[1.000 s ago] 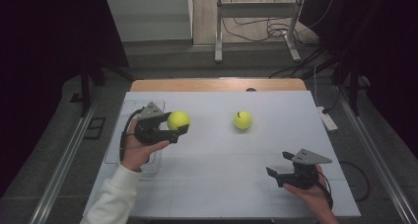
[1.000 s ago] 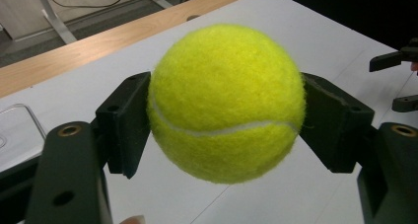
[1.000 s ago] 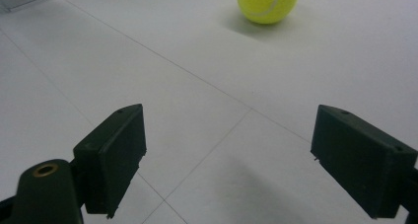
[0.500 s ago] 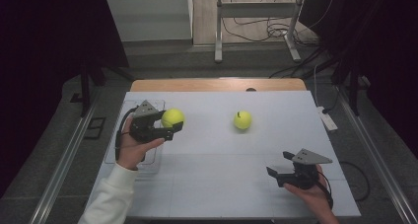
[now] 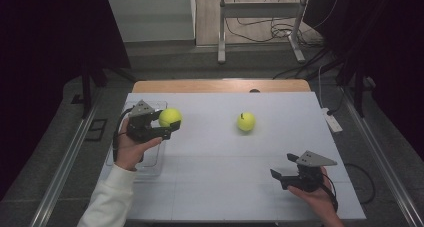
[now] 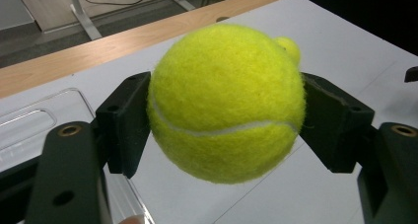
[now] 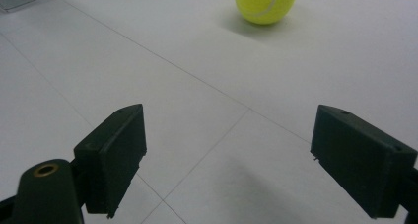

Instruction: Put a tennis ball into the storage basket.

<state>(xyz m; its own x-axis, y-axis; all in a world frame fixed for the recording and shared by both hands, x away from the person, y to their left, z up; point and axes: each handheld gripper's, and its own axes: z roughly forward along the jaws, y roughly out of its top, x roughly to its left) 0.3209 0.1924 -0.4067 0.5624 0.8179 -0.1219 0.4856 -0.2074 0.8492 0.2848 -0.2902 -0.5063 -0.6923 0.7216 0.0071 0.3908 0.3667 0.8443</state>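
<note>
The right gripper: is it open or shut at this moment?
Open. In its own view the right gripper has its two black jaws standing wide apart with bare white table between them, nothing held.

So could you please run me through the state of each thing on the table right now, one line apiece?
Left gripper: shut on the held tennis ball, above the clear tray.
Held tennis ball: clamped between both pads, lifted off the table.
Second tennis ball: resting free on the white table, untouched.
Right gripper: open, nothing between its jaws, low over the table.
Clear tray: lying flat at the table's left edge; looks empty.
</note>
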